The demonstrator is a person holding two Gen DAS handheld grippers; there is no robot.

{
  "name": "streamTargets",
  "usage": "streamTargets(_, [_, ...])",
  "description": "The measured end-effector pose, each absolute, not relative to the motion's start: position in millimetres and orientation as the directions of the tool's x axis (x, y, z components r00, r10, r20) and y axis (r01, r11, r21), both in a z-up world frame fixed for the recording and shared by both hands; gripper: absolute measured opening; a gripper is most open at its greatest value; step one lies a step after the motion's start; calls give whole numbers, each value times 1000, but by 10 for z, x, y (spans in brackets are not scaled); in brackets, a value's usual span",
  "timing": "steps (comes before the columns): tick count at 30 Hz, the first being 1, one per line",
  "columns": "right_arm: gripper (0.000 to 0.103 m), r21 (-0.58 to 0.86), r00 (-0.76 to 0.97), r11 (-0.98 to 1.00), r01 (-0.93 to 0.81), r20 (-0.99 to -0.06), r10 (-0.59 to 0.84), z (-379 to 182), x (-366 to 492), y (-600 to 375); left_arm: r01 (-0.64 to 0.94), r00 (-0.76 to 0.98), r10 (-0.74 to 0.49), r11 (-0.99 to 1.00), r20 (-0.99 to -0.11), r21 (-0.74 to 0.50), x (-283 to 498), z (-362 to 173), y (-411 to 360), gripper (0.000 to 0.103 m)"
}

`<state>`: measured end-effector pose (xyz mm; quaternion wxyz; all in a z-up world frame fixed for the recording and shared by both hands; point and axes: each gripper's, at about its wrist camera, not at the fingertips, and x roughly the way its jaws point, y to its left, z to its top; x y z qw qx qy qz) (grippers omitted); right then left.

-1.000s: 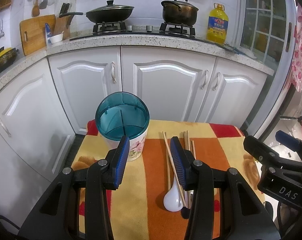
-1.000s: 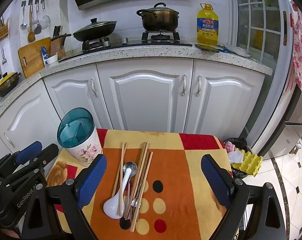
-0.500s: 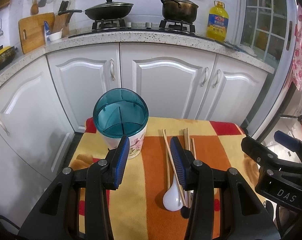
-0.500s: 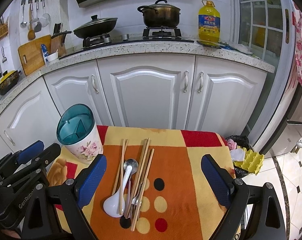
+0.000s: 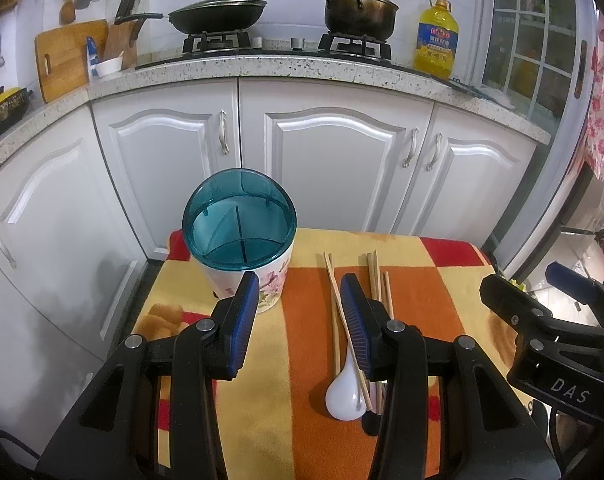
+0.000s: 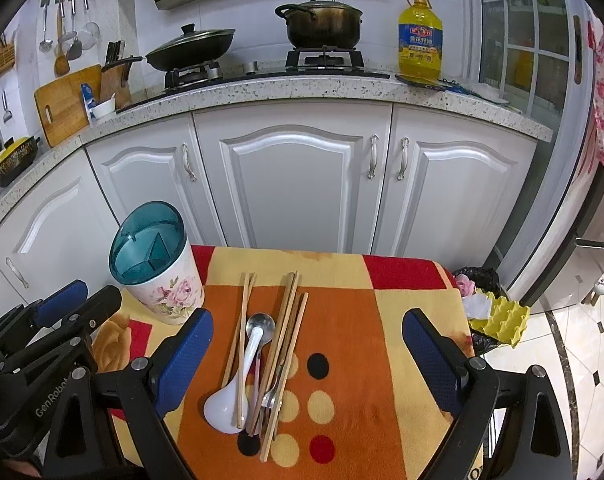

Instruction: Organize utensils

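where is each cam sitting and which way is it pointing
Left wrist: on the left gripper, looking forward and down over the table at the utensil holder, cabinets beyond; its own open fingers show, and the right gripper at the right edge.
Right wrist: on the right gripper, facing the same way, centred on the utensil pile; its wide-open fingers show, the left gripper at the left edge.
Shared: holder, chopsticks, white spoon, blanket, stove, oil bottle.

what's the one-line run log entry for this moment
phase: pre-grasp | left tool: open, empty | right tool: open, empty | white spoon, chopsticks, fork: on cloth | utensil holder: upright, empty
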<state>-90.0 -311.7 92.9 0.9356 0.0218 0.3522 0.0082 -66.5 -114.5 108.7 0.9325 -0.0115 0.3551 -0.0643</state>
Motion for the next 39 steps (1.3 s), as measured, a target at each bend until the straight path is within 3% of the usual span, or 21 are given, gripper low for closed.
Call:
streamTargets(6, [94,85,720,996,-12,-690,68,775,-801,-3212,125,704,-155,988,-693,-94,-609,953,-1071,42])
streamTargets(12, [94,136,655,991,-15,-747,113,367,-597,-3455,198,603,-263,964,-753,-178,-509,670,-1061,42])
streamTargets(20, [53,275,562,956,-97,-778,281,-98,-308,-3508,273,463,-368,925,-806,-266,-310,217,-1328,41])
streamTargets(26, [38,353,494,928,-117,-790,363,-381,-38,-3494,231,401,-392,918,-828,-323,-38,-84,-1449,35])
streamTargets(30, [35,405,439,908,-110,-799,410,-569,148,-3484,223,384,-370,926,-846,-304,78,-231,-1548,33])
streamTargets(37, [12,504,367,859,-89,-785,498,-829,341,-3478,212,338,-370,926,-865,-313,216,-443,-1621,8])
streamTargets(39, [8,530,368,843,-90,-769,523,-830,319,-3480,211,337,-386,920,-859,-330,201,-446,-1587,6])
